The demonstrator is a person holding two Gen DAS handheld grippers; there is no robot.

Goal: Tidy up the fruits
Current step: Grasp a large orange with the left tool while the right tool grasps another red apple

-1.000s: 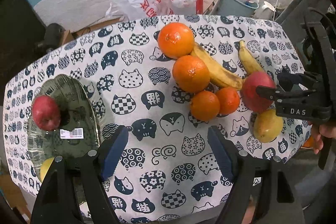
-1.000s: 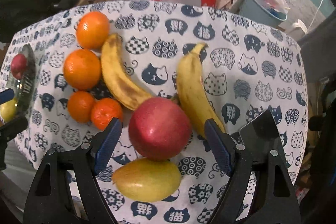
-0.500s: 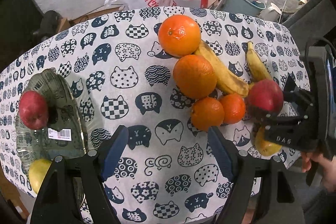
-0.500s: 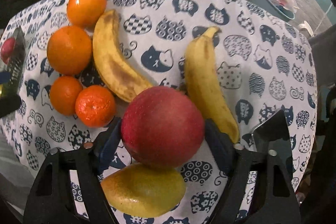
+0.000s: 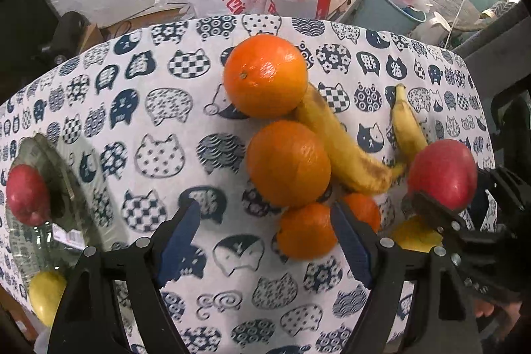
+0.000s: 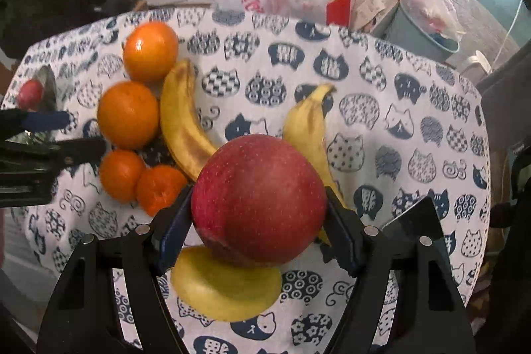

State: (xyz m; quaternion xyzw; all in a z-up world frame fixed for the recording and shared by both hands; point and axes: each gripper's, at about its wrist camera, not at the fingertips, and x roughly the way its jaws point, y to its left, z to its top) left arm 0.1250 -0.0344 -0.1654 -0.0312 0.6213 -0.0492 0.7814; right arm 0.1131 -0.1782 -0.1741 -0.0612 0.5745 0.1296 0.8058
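On the cat-print tabletop (image 5: 159, 155), our right tool (image 6: 259, 214) is clamped on a red apple (image 6: 259, 201); our left tool (image 5: 265, 234) hangs apart, empty. The glass plate (image 5: 76, 188) holds two fruits; oranges (image 5: 288, 163) and bananas (image 6: 181, 118) remain.

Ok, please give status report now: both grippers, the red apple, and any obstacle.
Right gripper shut on red apple. Left gripper open, holding nothing. Yellow pear sits directly beneath the apple; banana lies close behind it.

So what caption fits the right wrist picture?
Right tongs clamp a red apple above a yellow pear.
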